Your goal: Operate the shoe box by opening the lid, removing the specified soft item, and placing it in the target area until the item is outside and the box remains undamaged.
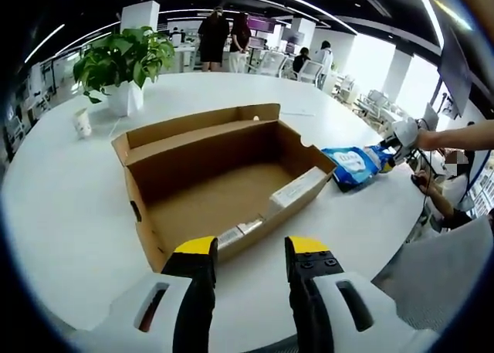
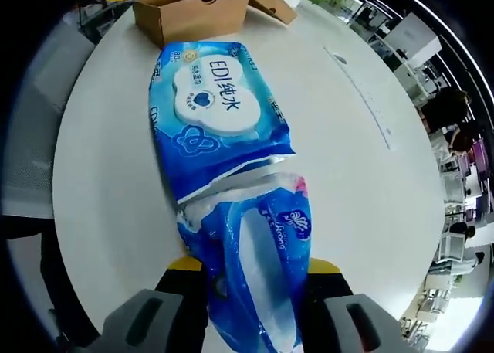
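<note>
Left gripper view: the box (image 1: 224,179) sits open and empty on the counter (image 1: 69,206); left gripper (image 1: 249,249) hovers near it, jaws spread, holding nothing.

Right gripper view: right gripper (image 2: 251,269) pinches the wipes (image 2: 220,137), which rest on the counter outside the box, likely being set down.

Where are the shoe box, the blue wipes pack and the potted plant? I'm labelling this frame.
shoe box (image 1: 208,184): left gripper view, bare inside floor.
blue wipes pack (image 2: 212,98): right gripper view, white label panel.
potted plant (image 1: 127,56): left gripper view, leaves.

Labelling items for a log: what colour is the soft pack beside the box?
Blue with white panels, clearest in the right gripper view: the soft pack.
</note>
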Demonstrator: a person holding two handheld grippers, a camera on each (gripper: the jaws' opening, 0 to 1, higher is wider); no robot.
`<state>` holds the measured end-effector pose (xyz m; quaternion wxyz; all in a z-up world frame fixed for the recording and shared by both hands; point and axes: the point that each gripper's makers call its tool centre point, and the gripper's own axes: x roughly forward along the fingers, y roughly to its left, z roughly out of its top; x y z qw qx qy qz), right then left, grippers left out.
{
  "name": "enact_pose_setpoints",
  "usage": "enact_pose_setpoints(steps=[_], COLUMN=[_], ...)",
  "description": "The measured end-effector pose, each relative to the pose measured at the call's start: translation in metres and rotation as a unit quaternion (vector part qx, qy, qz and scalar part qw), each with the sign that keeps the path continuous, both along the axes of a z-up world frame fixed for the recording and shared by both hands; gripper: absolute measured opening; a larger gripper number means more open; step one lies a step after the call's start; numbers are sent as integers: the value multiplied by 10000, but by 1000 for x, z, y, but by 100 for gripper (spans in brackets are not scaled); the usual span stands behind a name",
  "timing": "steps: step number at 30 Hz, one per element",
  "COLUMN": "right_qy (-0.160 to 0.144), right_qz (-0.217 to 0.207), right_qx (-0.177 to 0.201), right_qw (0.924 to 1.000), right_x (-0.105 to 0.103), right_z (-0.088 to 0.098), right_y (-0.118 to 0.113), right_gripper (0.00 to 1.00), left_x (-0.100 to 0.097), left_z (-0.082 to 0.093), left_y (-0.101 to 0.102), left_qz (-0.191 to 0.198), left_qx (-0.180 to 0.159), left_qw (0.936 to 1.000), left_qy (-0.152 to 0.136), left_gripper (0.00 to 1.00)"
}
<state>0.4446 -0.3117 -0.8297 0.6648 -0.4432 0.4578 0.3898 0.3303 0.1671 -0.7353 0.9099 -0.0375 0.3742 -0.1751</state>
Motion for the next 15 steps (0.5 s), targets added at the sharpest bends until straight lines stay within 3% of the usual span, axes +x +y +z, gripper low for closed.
enact_pose_setpoints(steps=[15], right_qy=[48], right_qz=[411], right_qx=[-251], right_qw=[9988], right_x=[2], right_z=[3], right_y=[7], right_gripper=[45], left_x=[2], left_z=[2], left_y=[-2], left_qz=[-16], left_qx=[-131], left_qw=[9999], left_qy=[-55], left_gripper=[35])
